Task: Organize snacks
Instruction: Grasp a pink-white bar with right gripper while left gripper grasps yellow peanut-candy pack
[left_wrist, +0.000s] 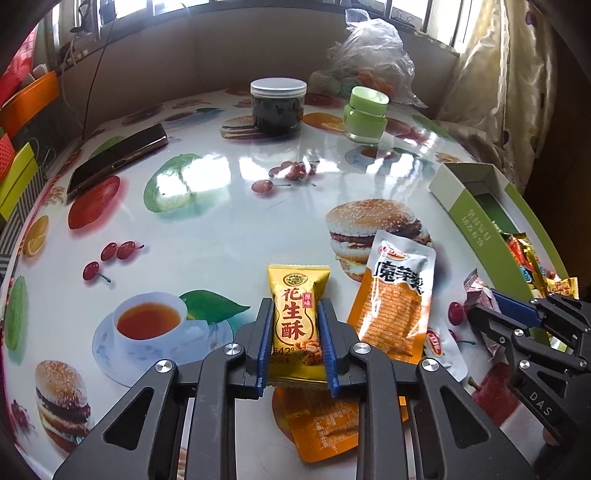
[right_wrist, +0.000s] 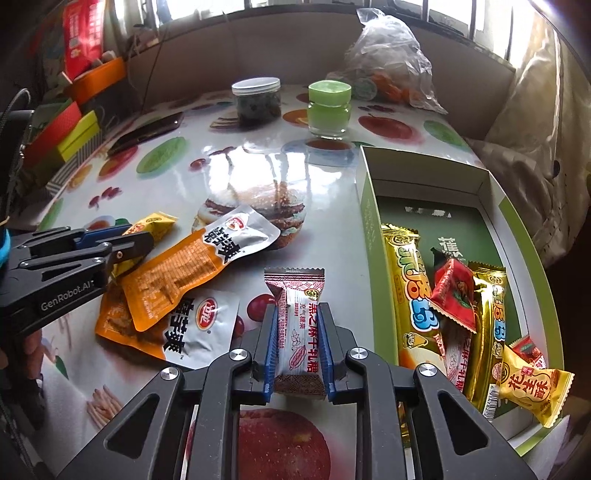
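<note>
Left gripper (left_wrist: 297, 314): jaws pinching yellow packet (left_wrist: 298, 321) marked 花生酥. Right gripper (right_wrist: 297, 317): jaws pinching white nougat packet (right_wrist: 297, 332). "GenRobot.AI" on left gripper body.

The left gripper (left_wrist: 297, 314) pinches a yellow foil peanut-candy packet (left_wrist: 298, 317) between its blue-padded fingers (left_wrist: 266, 339). Just right lies an orange-and-silver snack pouch (left_wrist: 397, 299) on the glossy fruit-printed table (left_wrist: 221, 221). At far right, the green-and-white cardboard box (left_wrist: 476, 218) holds sweets.
</note>
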